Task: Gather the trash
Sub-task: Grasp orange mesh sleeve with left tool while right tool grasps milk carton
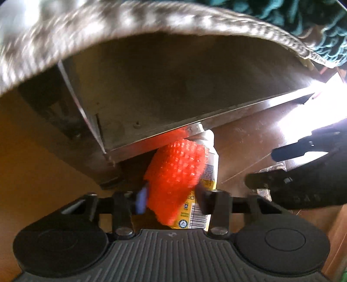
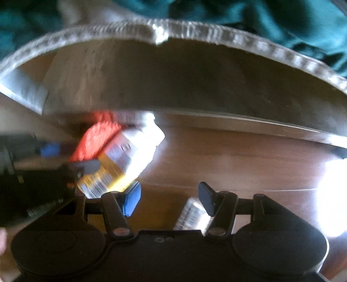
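Note:
My left gripper (image 1: pixel 171 198) is shut on a white and yellow plastic bottle (image 1: pixel 209 171) together with a piece of orange-red netting (image 1: pixel 175 173). It holds them above the wooden floor, the bottle's cap end near the metal frame. The same bottle (image 2: pixel 128 160) and netting (image 2: pixel 95 136) show at the left of the right wrist view. My right gripper (image 2: pixel 170 198) is open. A small silvery wrapper (image 2: pixel 190 214) lies on the floor just below its right finger. The right gripper (image 1: pixel 271 167) also shows at the right of the left wrist view.
A metal bed or sofa frame (image 1: pixel 195 121) with a woven grey edge (image 1: pixel 108 23) runs across above the floor (image 2: pixel 238 156). Teal fabric (image 2: pixel 282 19) lies on top. Bright glare falls on the floor at the right (image 2: pixel 331 195).

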{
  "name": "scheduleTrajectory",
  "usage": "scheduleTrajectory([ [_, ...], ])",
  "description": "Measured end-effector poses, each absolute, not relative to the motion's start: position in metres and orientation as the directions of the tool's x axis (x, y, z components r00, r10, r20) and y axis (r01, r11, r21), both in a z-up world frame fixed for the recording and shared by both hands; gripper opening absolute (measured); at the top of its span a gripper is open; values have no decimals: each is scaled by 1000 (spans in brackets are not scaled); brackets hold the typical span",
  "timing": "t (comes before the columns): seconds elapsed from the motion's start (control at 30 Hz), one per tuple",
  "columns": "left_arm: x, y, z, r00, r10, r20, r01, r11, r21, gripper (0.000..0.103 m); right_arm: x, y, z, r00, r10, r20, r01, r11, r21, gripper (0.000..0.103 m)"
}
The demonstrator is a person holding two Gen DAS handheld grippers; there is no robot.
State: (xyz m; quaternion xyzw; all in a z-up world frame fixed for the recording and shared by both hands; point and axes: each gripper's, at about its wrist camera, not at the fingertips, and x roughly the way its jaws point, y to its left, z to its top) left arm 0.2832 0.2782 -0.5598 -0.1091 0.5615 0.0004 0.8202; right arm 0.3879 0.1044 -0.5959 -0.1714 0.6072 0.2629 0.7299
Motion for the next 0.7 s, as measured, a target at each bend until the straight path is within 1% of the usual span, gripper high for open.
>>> scheduleTrajectory([
  [0.1, 278, 284, -562, 371, -134, -919, -144, 969, -200, 15, 390, 113, -601, 112, 202, -973, -546, 830, 110, 58],
  [0.13, 274, 287, -562, 371, -134, -919, -156, 966, -204, 14, 390, 116, -603, 106, 210, -972, -536, 835, 122, 58],
  [0.33, 242, 304, -569, 344, -110, -932, -271, 939, -211, 12, 383, 145, -613, 115, 247, -962, -479, 862, 164, 59],
  [0.4, 233, 309, -573, 331, -106, -938, -304, 929, -212, 12, 381, 158, -619, 135, 226, -965, -458, 878, 142, 59],
  [0.47, 227, 313, -576, 318, -103, -942, -330, 920, -212, 12, 381, 168, -626, 137, 209, -968, -435, 891, 131, 61],
  [0.6, 222, 317, -579, 311, -100, -945, -347, 914, -211, 12, 378, 186, -633, 165, 184, -969, -442, 892, 94, 61],
  [0.7, 223, 316, -580, 311, -94, -946, -341, 918, -203, 12, 376, 193, -639, 130, 147, -981, -430, 899, 77, 60],
])
